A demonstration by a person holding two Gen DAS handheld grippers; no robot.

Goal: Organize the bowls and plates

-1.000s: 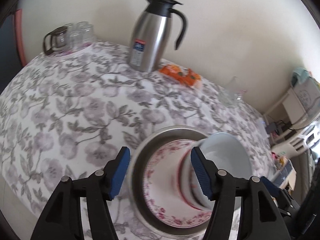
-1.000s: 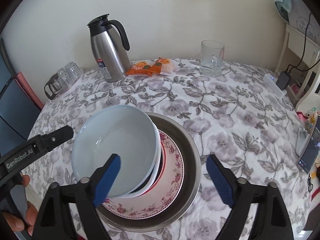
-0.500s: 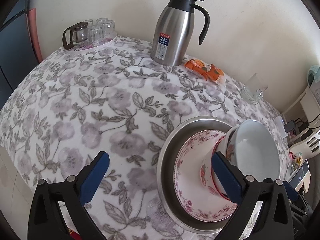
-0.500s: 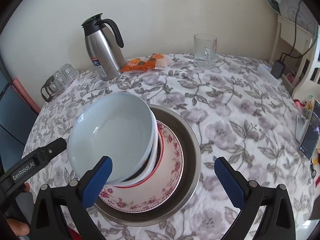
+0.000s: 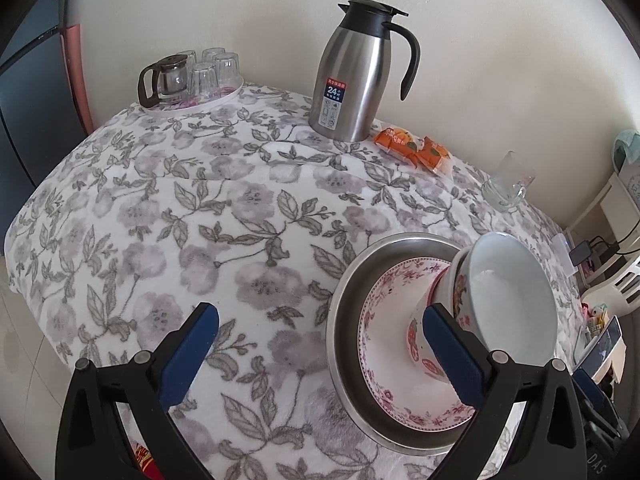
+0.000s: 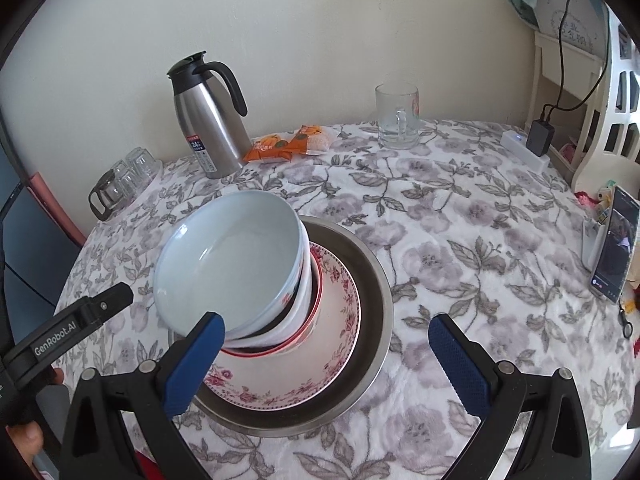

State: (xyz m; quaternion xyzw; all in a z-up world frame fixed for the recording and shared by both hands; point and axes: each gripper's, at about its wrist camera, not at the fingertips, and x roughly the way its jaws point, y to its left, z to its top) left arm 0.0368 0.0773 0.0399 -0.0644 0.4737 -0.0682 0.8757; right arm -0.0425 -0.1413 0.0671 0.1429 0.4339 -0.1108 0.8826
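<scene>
**A:** Item one, the stack?

**B:** A stainless steel basin (image 6: 372,280) on the floral-cloth counter (image 6: 460,216). Inside it lies a pink-floral plate (image 6: 336,320). On the plate stand nested bowls: a pale blue bowl (image 6: 228,256) on top, tilted toward the left wrist side, seated in a red-patterned bowl (image 5: 444,300) with at least one more rim below it; how many lie beneath I cannot tell.

**A:** Left tongs?

**B:** Left tongs (image 5: 320,352) spread wide, nothing between the pads. The right-hand pad (image 5: 452,356) overlaps the foot of the red-patterned bowl in the left wrist view; whether it touches, I cannot tell. The other pad is over bare cloth.

**A:** Right tongs?

**B:** Right tongs (image 6: 326,360) released as well, wide apart. The left-hand pad (image 6: 196,360) shows just at the lower rim of the pale blue bowl; contact uncertain. The other pad is over the cloth beside the basin.

**A:** Remaining stock?

**B:** At the wall, a steel thermal carafe (image 6: 208,128) with black handle; beside it, orange snack packets (image 6: 288,144); a glass mug (image 6: 398,122) further along; a tray of upturned glasses (image 5: 208,76) with a small glass teapot (image 5: 164,80) at the counter's far corner.
</scene>
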